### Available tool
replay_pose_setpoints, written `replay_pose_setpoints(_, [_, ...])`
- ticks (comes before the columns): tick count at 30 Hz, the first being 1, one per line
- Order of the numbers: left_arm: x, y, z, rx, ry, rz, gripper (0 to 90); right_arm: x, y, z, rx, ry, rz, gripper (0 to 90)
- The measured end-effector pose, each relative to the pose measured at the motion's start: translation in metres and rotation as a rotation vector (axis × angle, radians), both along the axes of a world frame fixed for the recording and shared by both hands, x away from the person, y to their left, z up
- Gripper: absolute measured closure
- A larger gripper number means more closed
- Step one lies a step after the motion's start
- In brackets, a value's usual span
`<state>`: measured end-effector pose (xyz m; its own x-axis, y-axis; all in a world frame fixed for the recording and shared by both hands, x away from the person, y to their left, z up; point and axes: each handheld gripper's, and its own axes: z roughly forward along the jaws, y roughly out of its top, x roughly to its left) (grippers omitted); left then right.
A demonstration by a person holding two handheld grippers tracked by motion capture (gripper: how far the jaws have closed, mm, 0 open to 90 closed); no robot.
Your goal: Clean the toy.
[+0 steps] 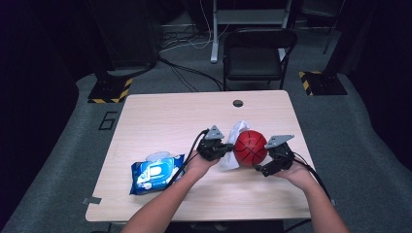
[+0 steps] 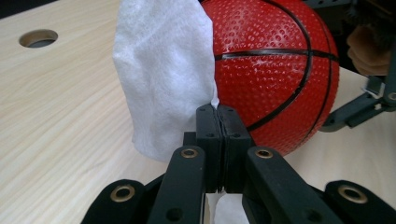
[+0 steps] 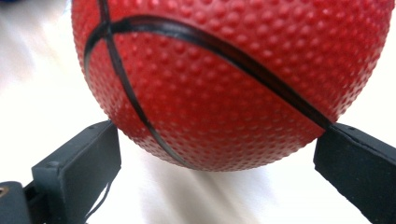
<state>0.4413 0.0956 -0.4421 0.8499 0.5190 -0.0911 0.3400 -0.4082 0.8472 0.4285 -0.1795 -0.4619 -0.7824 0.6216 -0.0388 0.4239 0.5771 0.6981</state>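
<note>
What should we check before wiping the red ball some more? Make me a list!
1. Left gripper pinches the white wipe: ok, jaws closed on it.
2. Wipe touches the red ball: ok, it lies against the ball's side.
3. Right gripper has the ball between its jaws: ok, one jaw on each side.
4. Right jaws press firmly on the ball: cannot tell.
5. Ball over the table, away from the edges: ok.
6. Wipes pack out of the way: ok.

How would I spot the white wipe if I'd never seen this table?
Start at the pale wooden table and find the red ball near its right side. The white wipe stands against the ball's left, pinched in the left gripper. It is the one soft, crumpled white sheet, unlike the blue packet.
</note>
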Motion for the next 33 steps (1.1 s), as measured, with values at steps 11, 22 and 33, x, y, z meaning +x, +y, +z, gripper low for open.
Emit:
replay_pose_setpoints(11, [-0.054, 0.040, -0.009, 0.048, 0.011, 0.001, 88.2, -0.044, 0.046, 0.003, 0.143, -0.003, 0.023, 10.2])
replay_pose_setpoints(22, [-0.032, 0.038, -0.007, 0.048, -0.016, 0.053, 87.5, -0.041, 0.047, 0.003, 0.090, -0.068, 0.013, 17.3])
replay_pose_setpoints(33, [-0.017, 0.029, -0.002, 0.051, -0.026, 0.034, 88.1, -0.026, 0.052, 0.019, 0.156, -0.188, 0.023, 23.8])
